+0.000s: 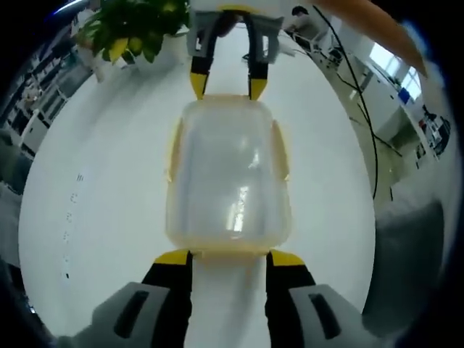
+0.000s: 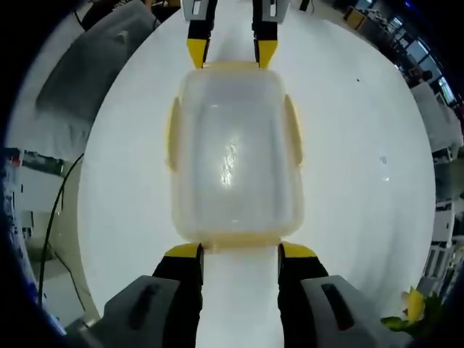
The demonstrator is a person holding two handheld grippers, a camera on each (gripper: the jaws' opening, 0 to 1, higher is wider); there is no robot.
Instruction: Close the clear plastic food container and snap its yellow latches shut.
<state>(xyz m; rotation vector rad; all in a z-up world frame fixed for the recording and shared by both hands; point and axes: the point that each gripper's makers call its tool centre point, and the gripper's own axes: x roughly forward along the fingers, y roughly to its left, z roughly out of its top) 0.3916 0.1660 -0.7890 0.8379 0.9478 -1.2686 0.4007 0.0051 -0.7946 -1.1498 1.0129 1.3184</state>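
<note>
A clear plastic food container (image 1: 228,181) with its lid on lies on the white table (image 1: 109,188), lengthwise between the two grippers. Yellow latches (image 1: 281,148) run along its long sides, lying close against the walls. My left gripper (image 1: 230,259) stands open at the near short end, its yellow tips either side of that end's yellow latch. My right gripper (image 1: 227,83) faces it at the far end, also open. In the right gripper view the same container (image 2: 233,156) lies between the right gripper (image 2: 241,251) and the left gripper (image 2: 232,52), side latch (image 2: 172,130) showing.
A potted plant with yellow-green leaves (image 1: 134,29) stands on the table beyond the far end. A black cable (image 1: 362,123) hangs past the table's edge, and a grey padded chair (image 1: 413,239) stands beside it. The plant (image 2: 413,308) and chair (image 2: 87,65) also flank the table.
</note>
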